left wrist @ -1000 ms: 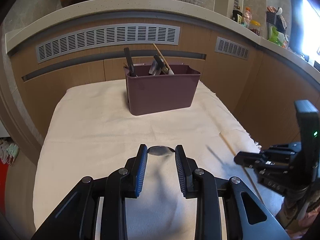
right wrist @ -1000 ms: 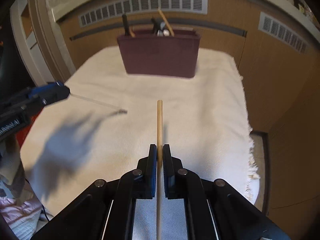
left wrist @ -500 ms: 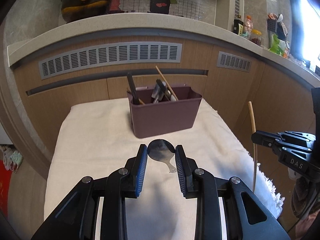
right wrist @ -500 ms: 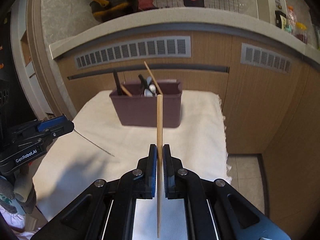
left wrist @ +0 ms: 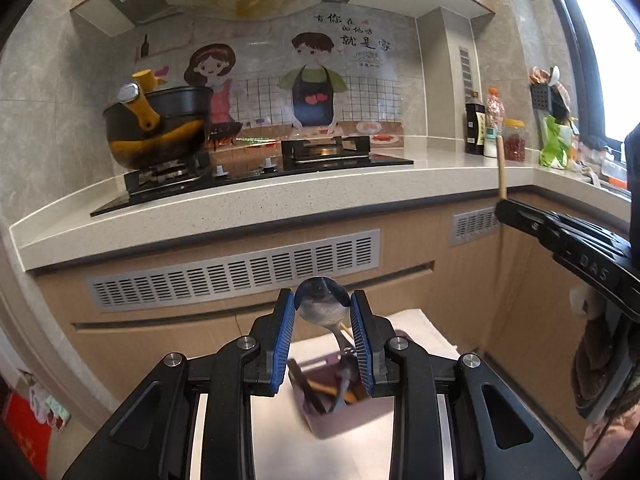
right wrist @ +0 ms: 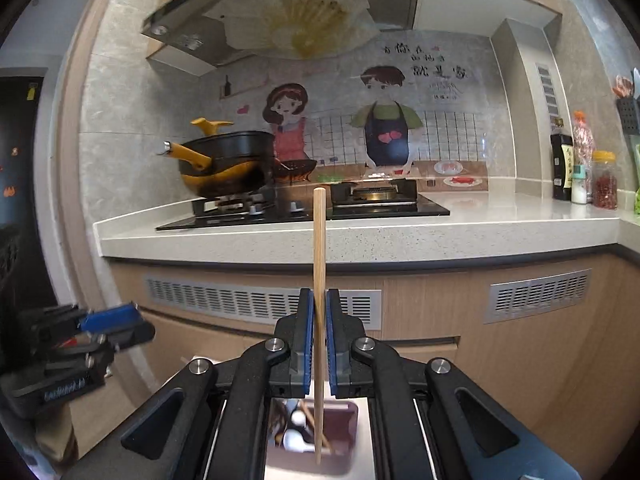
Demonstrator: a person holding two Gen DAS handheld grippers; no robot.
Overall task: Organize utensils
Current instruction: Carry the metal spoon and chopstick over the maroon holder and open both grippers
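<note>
My left gripper [left wrist: 322, 316] is shut on a metal spoon [left wrist: 320, 305], gripping its bowl, with the handle hanging down toward the maroon utensil caddy [left wrist: 334, 408] below. My right gripper [right wrist: 319, 320] is shut on a wooden chopstick [right wrist: 319, 248] held upright; its lower end hangs over the caddy [right wrist: 340, 436], which holds several utensils. The right gripper and chopstick also show in the left wrist view [left wrist: 500, 168]. The left gripper shows at the left of the right wrist view [right wrist: 108, 320].
A counter [left wrist: 280, 200] with a gas hob [left wrist: 320, 152] and a black-and-yellow pot [left wrist: 160, 128] runs behind. Bottles and jars [left wrist: 496, 132] stand at the right. Wooden cabinet fronts with vents [left wrist: 240, 276] are close ahead. The caddy stands on a white cloth [left wrist: 424, 332].
Both grippers have risen high and moved forward over the caddy, lifting the spoon and the chopstick off the cloth; the views now look at the counter instead of the table.
</note>
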